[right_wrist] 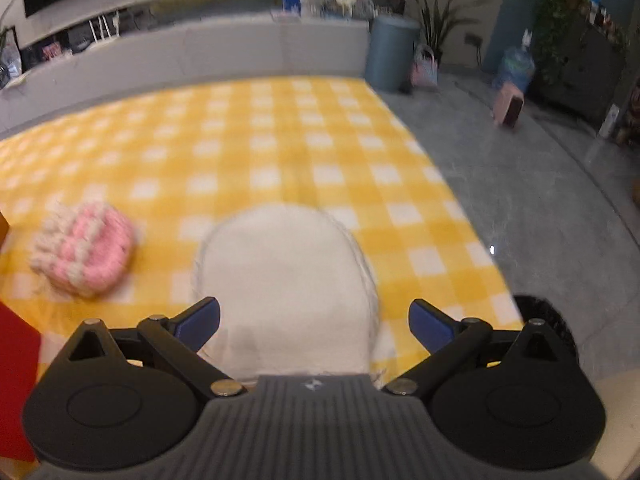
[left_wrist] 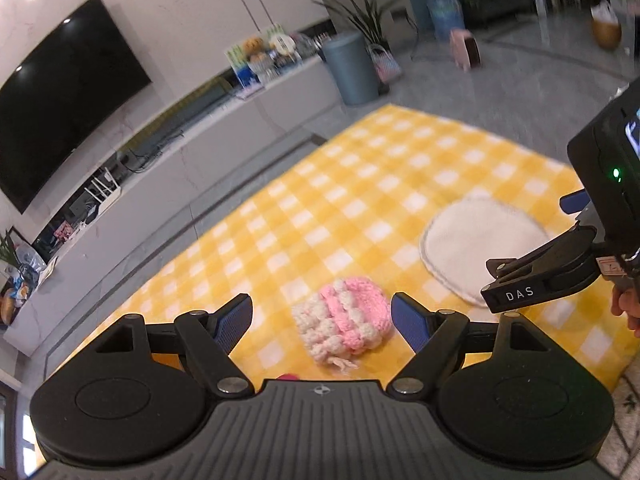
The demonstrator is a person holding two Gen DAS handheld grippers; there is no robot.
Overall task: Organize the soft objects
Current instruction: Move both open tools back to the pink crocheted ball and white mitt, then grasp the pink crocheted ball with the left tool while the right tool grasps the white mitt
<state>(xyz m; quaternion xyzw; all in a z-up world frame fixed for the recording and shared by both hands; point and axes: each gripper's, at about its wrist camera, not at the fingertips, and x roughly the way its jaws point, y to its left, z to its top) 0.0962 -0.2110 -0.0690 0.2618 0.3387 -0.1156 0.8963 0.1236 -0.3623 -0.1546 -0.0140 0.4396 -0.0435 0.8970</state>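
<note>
Partly hidden white pad [right_wrist: 286,280], blurred pink knit [right_wrist: 86,252]

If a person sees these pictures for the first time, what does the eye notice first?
First the bright yellow checked blanket spread on the grey floor. On it lie a pink and cream knitted hat, just beyond the open left gripper, and a flat white cloth in front of the open right gripper.
</note>
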